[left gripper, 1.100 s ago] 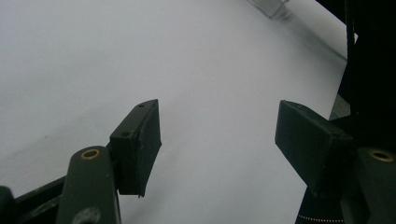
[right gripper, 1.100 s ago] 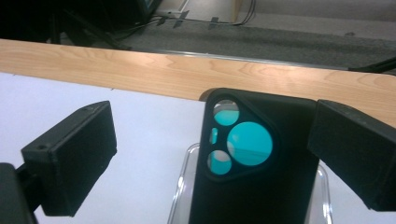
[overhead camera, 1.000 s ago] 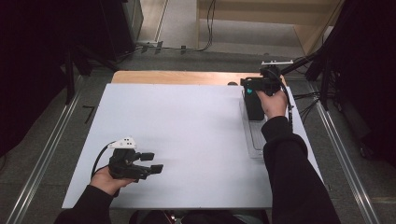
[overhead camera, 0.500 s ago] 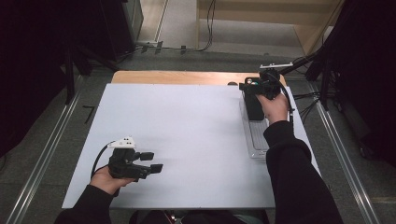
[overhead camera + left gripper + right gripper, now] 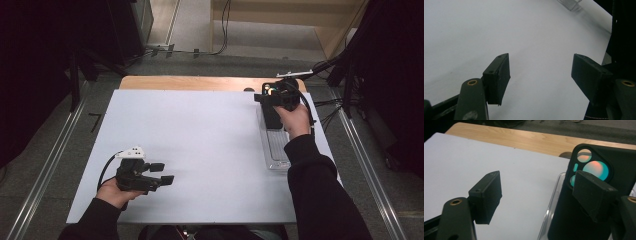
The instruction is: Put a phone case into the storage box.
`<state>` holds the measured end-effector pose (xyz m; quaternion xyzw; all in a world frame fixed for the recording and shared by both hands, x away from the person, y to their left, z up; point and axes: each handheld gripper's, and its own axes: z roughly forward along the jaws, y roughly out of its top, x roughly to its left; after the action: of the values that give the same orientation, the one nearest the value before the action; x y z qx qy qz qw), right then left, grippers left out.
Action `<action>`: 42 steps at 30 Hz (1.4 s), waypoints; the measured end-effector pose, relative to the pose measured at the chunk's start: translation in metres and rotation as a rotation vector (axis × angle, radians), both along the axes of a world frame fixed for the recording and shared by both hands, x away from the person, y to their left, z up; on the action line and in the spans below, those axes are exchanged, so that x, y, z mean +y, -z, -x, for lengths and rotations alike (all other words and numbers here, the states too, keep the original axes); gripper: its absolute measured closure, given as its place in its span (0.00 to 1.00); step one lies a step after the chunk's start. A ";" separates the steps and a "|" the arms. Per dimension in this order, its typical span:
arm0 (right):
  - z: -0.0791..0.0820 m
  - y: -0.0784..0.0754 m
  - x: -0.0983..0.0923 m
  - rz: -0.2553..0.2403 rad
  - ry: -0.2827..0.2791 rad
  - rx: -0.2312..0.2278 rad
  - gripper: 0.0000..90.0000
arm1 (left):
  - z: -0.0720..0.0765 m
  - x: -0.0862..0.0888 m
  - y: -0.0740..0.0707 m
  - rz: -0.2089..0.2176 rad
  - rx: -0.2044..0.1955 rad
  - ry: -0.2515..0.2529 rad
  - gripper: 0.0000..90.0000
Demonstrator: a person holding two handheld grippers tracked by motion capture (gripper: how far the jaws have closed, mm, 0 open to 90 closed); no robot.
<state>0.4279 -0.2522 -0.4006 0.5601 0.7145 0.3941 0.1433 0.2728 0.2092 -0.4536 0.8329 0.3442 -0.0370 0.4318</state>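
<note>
Black jaws of your right gripper (image 5: 536, 187) are standing well apart in the right gripper view, pressing on nothing. One jaw is sitting in front of the dark phone case (image 5: 564, 220), which is leaning upright in the clear tray (image 5: 551, 202) at the far right of the white sheet (image 5: 210, 145). Your left gripper (image 5: 540, 72) is gaping wide too, holding nothing and hovering over bare sheet near the front left corner. A strip of wooden tabletop (image 5: 190, 82) is showing beyond the sheet, with grey floor, metal rails and cables lying around. You are reaching your right arm forward along the tray, and your left hand (image 5: 112, 192) is resting low near your body.
</note>
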 end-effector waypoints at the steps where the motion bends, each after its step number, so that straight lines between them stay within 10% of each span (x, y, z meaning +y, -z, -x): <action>1: 0.001 0.000 0.000 -0.006 -0.007 -0.003 0.24 | 0.000 0.000 0.000 0.001 0.000 0.000 0.35; 42: 0.053 0.005 0.012 -0.055 -0.192 0.006 0.24 | 0.000 0.002 -0.001 0.006 -0.003 0.000 0.35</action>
<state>0.3748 -0.2399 -0.4055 0.4940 0.7540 0.4240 0.0873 0.2731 0.2115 -0.4526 0.8316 0.3436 -0.0367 0.4347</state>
